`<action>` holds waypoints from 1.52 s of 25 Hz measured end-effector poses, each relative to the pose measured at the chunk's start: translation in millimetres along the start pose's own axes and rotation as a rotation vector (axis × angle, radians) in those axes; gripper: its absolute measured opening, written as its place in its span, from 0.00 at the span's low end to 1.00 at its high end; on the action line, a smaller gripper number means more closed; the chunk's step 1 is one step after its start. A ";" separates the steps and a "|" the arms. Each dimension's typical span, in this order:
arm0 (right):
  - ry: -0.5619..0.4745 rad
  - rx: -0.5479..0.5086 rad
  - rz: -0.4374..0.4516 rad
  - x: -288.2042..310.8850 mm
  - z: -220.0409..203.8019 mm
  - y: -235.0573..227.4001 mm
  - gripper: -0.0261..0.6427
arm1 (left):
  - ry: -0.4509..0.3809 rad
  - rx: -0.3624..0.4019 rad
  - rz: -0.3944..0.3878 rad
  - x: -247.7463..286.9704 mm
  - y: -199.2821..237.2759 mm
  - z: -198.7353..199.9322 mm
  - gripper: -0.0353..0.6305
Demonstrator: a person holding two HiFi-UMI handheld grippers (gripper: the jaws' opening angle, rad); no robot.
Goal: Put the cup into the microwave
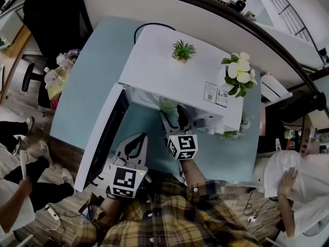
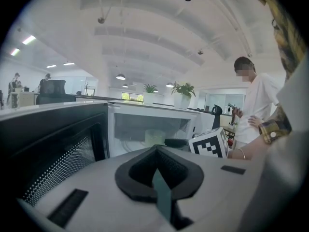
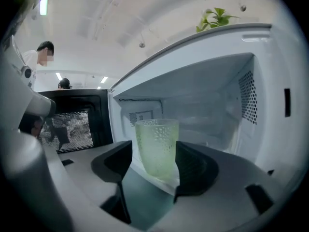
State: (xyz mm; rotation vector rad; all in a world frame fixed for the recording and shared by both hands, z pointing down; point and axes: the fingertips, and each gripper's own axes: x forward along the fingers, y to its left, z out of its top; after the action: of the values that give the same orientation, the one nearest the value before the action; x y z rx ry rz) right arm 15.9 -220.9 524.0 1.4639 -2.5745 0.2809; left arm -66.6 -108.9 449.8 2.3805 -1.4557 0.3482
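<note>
A pale green dimpled glass cup (image 3: 157, 149) stands upright just inside the mouth of the white microwave (image 1: 169, 71), near the front lip of its floor. The microwave door (image 1: 103, 138) hangs wide open to the left. My right gripper (image 3: 153, 163) points into the opening, and its dark pads flank the cup without pressing on it, so it is open. In the head view the cup (image 1: 167, 105) shows dimly under the microwave's top, ahead of the right gripper (image 1: 175, 116). My left gripper (image 1: 136, 140) waits back beside the door, shut and empty; in its view the cup (image 2: 153, 137) shows inside.
A small green plant (image 1: 183, 50) and a pot of white flowers (image 1: 239, 73) sit on top of the microwave. The microwave stands on a teal table (image 1: 87, 86). A person in white (image 1: 298, 184) stands at the right; a black office chair (image 1: 51, 19) is at the far left.
</note>
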 end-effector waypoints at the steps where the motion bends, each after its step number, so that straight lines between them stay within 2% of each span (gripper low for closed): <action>1: 0.002 -0.003 -0.007 0.2 -0.4 -1.1 0.45 | 0.000 0.000 0.001 -0.4 0.3 -0.1 0.04; 3: 0.003 -0.011 -0.015 0.6 -0.7 -2.5 0.40 | 0.000 -0.001 0.004 -1.7 1.4 -0.1 0.04; 12: 0.018 -0.019 -0.031 7.7 0.1 -7.0 0.37 | -0.004 -0.005 0.019 -3.9 6.3 -0.1 0.04; 21: 0.024 -0.020 -0.033 7.8 0.0 -9.1 0.27 | -0.005 -0.006 0.031 -3.7 9.8 1.9 0.04; 25: 0.014 -0.029 -0.044 5.1 1.8 -11.0 0.12 | -0.009 -0.005 0.036 -3.9 11.5 2.7 0.04; 38: -0.011 -0.040 -0.022 -9.3 13.1 -7.6 0.08 | -0.016 0.009 0.035 -3.3 13.1 9.1 0.04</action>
State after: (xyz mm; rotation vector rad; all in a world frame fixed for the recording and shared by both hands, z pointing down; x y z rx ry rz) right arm 26.5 -220.2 509.7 1.4830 -2.5562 0.2177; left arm -79.5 -115.4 442.2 2.3724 -1.5078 0.3459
